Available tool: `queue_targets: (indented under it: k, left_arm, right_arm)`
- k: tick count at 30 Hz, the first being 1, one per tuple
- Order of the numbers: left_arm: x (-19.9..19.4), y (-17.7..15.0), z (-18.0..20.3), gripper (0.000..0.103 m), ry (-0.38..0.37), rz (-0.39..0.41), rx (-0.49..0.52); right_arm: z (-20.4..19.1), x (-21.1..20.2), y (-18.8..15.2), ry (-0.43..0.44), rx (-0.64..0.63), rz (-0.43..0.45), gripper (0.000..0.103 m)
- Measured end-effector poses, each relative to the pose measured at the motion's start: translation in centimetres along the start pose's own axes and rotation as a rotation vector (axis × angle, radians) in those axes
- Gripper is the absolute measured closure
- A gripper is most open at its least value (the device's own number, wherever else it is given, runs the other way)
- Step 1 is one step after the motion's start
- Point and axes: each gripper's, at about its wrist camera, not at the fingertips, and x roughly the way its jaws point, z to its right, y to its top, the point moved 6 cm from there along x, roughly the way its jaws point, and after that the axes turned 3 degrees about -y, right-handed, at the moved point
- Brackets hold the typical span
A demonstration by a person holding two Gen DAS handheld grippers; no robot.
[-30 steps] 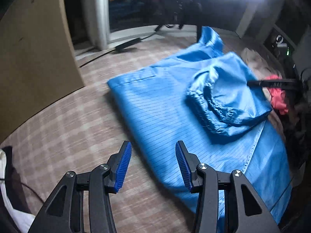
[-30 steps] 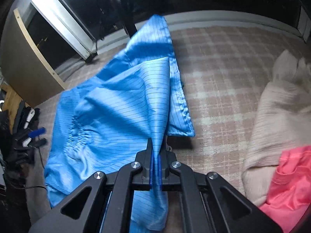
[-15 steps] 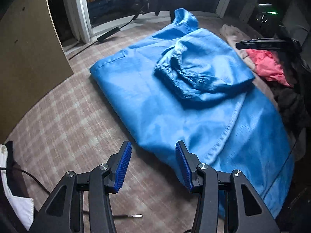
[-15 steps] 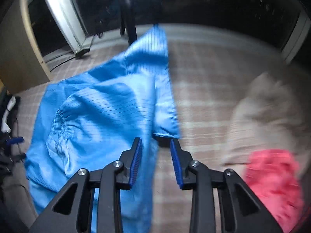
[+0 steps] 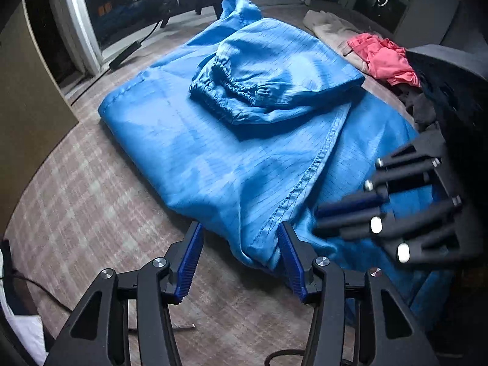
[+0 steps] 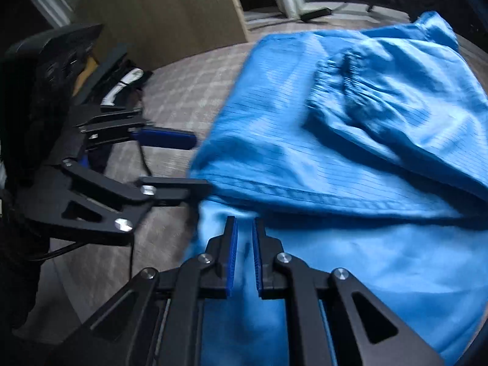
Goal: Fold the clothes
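Left gripper (image 5: 239, 233) standing apart, straddling the near hem corner (image 5: 259, 253) of the blue garment (image 5: 213, 140); cloth between the pads but not pinched. Right gripper (image 6: 244, 222) down to a narrow slit, having just been closing, poised over the lower layer of the same garment with nothing visibly caught between its pads. Seen from the left wrist, coming in at 3 o'clock over that hem.

Out from there toward 12 o'clock: garment spread flat on the checked surface (image 5: 91, 201), with one sleeve (image 5: 259, 91) already laid across the body, its elastic cuff bunched at the middle.

Probably between folds: sleeve done, bottom hem likely next. Calls for clamping the left corner, finding a matching corner on the right, then lifting both together and carrying the hem toward the collar at 12 o'clock without disturbing the sleeve.

No basket, box or drawer in view. At 1 o'clock, a beige garment (image 5: 329, 30) and a pink garment (image 5: 381, 58) lying loose, just beside the blue one.
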Motion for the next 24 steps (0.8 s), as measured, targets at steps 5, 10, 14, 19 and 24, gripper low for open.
queue_targets:
  k: [5,10,14,19,24]
  left_arm:
    - [2.0,0.2,-1.2,0.054,0.014,-0.045,-0.014]
    - [-0.3,-0.2,-0.8,0.054,-0.009,0.009,-0.011]
    - [-4.8,-2.8,-0.6,0.054,-0.015,0.053,-0.019]
    - [-12.8,-9.1,-1.8,0.054,0.066,0.092,-0.085]
    - [-18.2,-16.4,0.3,0.053,0.101,0.106,-0.238]
  right_arm:
    - [-2.6,1.4,-3.6,-0.037,-0.144,-0.107,0.093]
    - [-2.2,-2.6,-6.6,-0.039,-0.139,-0.156,0.093]
    - [1.3,-10.8,-8.2,-0.013,0.085,-0.018,0.093]
    - [5.9,-21.0,-11.0,-0.052,0.276,0.120,0.092]
    - [8.5,-25.1,-16.5,-0.102,0.314,0.149,0.052]
